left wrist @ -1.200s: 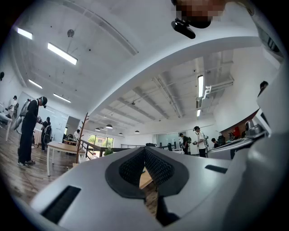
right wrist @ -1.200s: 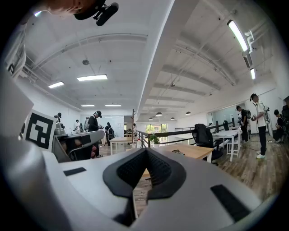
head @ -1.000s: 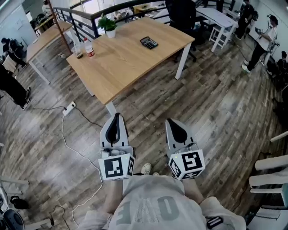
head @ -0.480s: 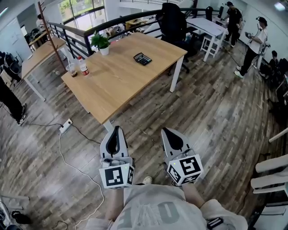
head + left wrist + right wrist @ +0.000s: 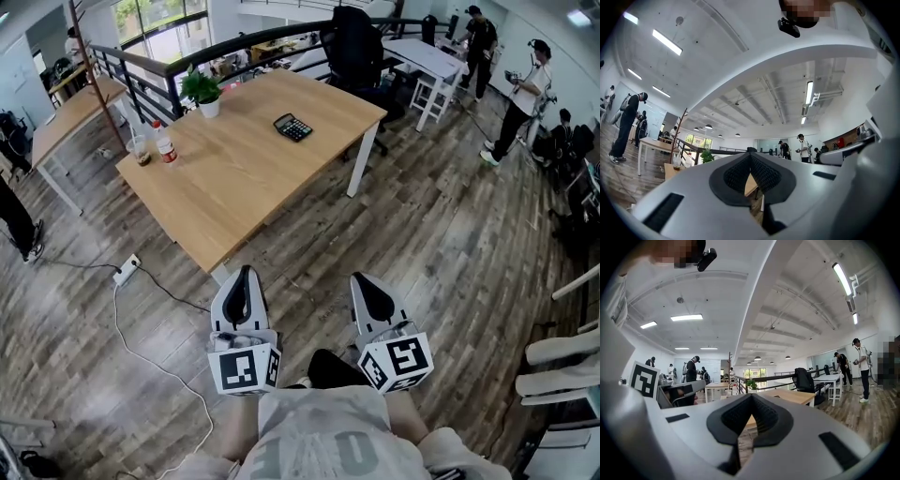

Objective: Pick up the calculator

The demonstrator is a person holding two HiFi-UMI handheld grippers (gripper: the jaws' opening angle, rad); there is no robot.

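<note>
Change: the desk (image 5: 234,183) and the calculator (image 5: 292,127) sit lower and further left in the head view than a second ago, so the person is probably walking closer.
Head view: the calculator lies near the desk's far edge, toward its right corner. The left gripper (image 5: 244,273) and right gripper (image 5: 368,280) are held out over the floor, well short of the desk.
Left gripper view: jaws pressed together, nothing between them.
Right gripper view: jaws pressed together and empty, pointing level at the desk.
Why: likely carried shut during the approach, so they must spread before a grasp.
</note>
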